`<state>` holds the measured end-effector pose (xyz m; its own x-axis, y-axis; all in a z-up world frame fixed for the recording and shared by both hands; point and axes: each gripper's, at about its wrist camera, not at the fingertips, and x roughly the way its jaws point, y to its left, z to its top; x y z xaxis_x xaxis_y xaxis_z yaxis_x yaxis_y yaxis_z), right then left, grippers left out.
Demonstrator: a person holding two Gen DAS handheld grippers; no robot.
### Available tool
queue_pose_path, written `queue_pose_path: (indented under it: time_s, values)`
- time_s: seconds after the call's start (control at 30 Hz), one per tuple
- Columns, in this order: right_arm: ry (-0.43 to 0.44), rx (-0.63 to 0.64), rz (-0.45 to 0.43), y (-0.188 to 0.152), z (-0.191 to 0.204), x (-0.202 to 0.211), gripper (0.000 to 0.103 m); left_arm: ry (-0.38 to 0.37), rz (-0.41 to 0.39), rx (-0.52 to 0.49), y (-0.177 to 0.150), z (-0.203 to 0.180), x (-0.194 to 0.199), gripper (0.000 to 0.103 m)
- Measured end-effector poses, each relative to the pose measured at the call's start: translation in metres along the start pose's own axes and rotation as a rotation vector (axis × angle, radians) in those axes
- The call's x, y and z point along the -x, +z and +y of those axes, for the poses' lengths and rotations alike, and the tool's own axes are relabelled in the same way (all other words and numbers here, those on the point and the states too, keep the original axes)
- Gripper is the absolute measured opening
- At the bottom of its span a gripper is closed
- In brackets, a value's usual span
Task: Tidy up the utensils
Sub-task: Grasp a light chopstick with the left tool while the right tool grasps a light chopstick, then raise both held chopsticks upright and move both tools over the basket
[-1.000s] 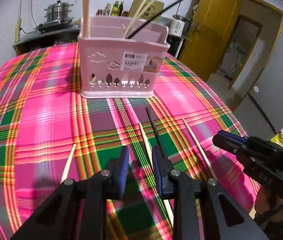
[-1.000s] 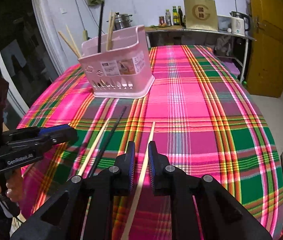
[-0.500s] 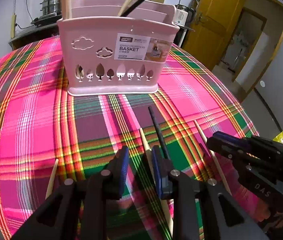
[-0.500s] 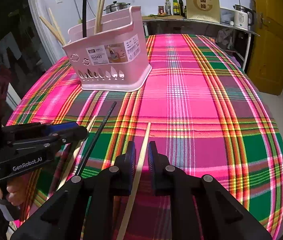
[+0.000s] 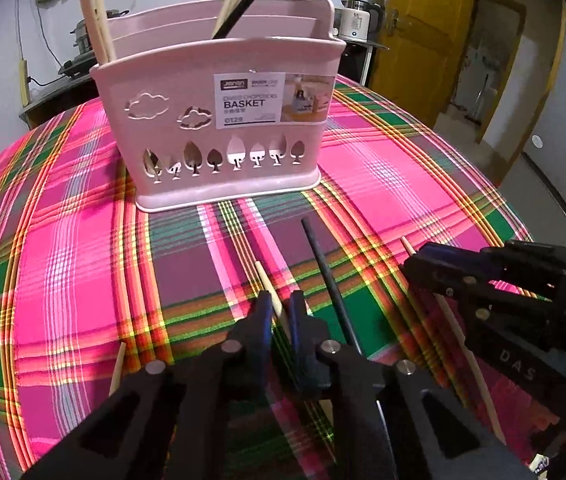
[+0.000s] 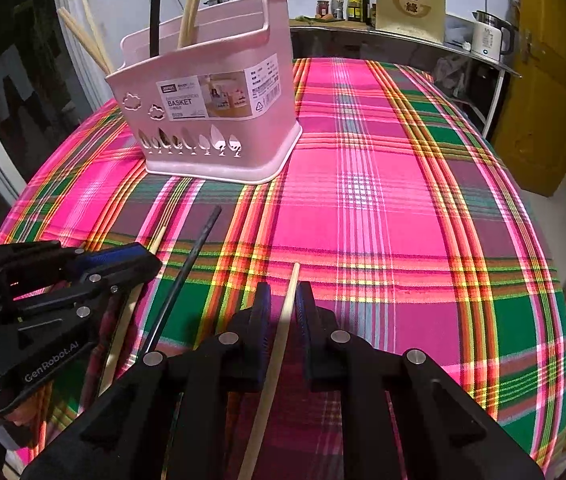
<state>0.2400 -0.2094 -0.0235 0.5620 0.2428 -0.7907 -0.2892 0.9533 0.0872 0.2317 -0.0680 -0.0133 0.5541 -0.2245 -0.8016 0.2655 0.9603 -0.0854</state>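
My left tongs are closing on a pale wooden chopstick lying in front of the pink plastic basket. My right tongs stand narrow around another pale wooden chopstick, flat on the plaid-covered desk, so both can go upright into the basket.

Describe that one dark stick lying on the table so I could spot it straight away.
Start at the pink basket on the plaid tablecloth and come toward the camera. Three sticks lie there side by side; the black chopstick is the middle one, with no gripper around it. Its neighbours are pale wood, one between the jaws of each gripper, so its colour sets it apart.
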Motion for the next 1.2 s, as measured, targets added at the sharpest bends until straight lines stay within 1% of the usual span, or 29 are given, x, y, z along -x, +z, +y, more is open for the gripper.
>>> queue_pose_path:
  time_s: [0.07,0.1,0.17,0.3,0.37,0.53,0.67,0.83,0.93,1.2]
  values:
    - [-0.014,0.008,0.000,0.001,0.001,-0.001,0.007,-0.001,0.004,-0.008,0.000,-0.002,0.000,0.008]
    - [-0.015,0.008,0.002,0.001,0.001,-0.001,0.007,-0.004,0.006,-0.010,0.003,-0.001,0.000,0.007]
    - [-0.006,-0.001,0.005,0.002,-0.001,-0.001,0.006,-0.024,0.011,-0.002,0.004,0.000,0.000,0.005]
    - [0.012,-0.005,0.004,0.003,-0.004,-0.001,0.006,-0.051,0.015,0.010,0.004,0.001,0.001,0.005]
    - [0.024,-0.009,0.000,0.004,-0.005,0.001,0.006,-0.075,0.017,0.031,0.005,0.005,0.003,0.005]
    - [0.043,-0.013,-0.039,0.009,-0.003,0.016,0.006,-0.082,-0.005,0.035,0.009,0.009,0.017,0.005]
    - [0.059,-0.008,-0.087,0.015,0.001,0.034,0.005,-0.090,-0.039,0.032,0.016,0.012,0.035,0.005]
    - [0.071,-0.007,-0.153,0.024,0.003,0.060,0.005,-0.102,-0.100,0.028,0.026,0.014,0.064,0.005]
    - [0.078,-0.009,-0.178,0.029,0.004,0.070,0.005,-0.105,-0.140,0.022,0.031,0.014,0.083,0.005]
    - [0.084,-0.002,-0.246,0.038,0.009,0.098,0.005,-0.120,-0.217,0.010,0.041,0.014,0.121,0.004]
